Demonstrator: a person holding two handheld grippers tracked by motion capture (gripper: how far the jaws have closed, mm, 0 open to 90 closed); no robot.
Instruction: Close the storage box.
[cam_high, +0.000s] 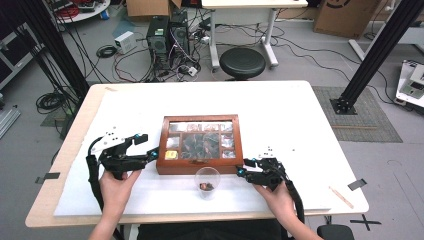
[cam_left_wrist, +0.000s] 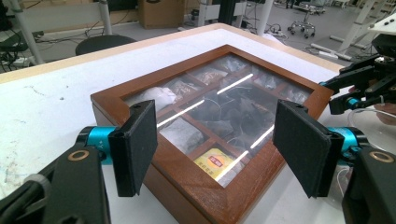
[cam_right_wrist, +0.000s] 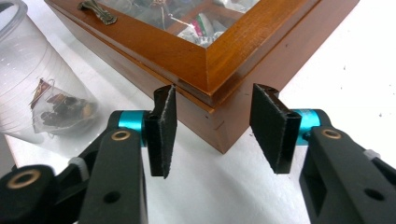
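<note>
This is looking like a robotics lab or research workspace — not a home. Desktop computer towers (cam_high: 167, 37) are sitting on the bare grey floor (cam_high: 300, 55) amid tangled cables (cam_high: 135, 62), and black metal frame posts (cam_high: 372, 57) are standing beside the white work table (cam_high: 280, 107). Cardboard boxes (cam_high: 345, 15) are lining the far wall, a black stool (cam_high: 242, 62) is waiting by a second desk (cam_high: 242, 10) — tape marks (cam_high: 365, 220) are dotting the floor.

Left claw (cam_left_wrist: 215, 149) and right claw (cam_right_wrist: 212, 128) gape open.

Black round stool (cam_high: 242, 62), computer towers (cam_high: 167, 35), cardboard boxes (cam_high: 345, 15) on floor
</note>
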